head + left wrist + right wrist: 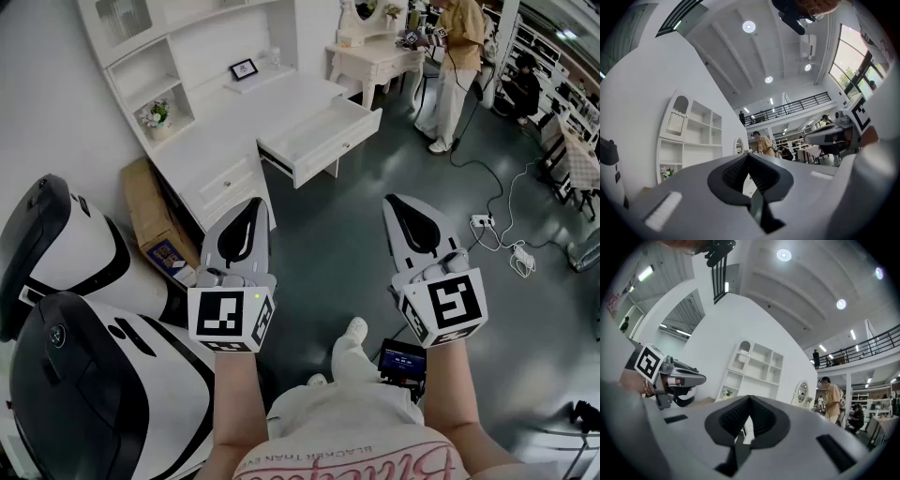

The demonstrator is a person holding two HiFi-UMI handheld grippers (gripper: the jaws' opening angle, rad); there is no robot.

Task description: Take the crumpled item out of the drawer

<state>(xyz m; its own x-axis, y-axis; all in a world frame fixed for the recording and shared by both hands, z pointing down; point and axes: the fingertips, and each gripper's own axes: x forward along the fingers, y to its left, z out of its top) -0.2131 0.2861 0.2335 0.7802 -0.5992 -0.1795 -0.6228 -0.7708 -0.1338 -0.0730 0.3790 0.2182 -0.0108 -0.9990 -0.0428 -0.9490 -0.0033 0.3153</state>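
Closest, over the person's lap, two tongs hang side by side: the left tongs (pixel 251 208) and the right tongs (pixel 398 206), both clenched on nothing. Two white-and-black rounded machine shells (pixel 141 366) crowd the left. Ahead, the white wooden desk (pixel 244 112) has one white drawer (pixel 333 150) pulled open; whether the crumpled item lies inside cannot be made out. Beyond, one person in a yellow top (pixel 459 37) stands on the grey floor (pixel 375 178).

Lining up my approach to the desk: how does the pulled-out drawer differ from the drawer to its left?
The right drawer is pulled well out of the desk, its inside showing; the left drawer is shut flush with the desk front. The right drawer looks wider than the left drawer. Both are white and belong to the same desk.
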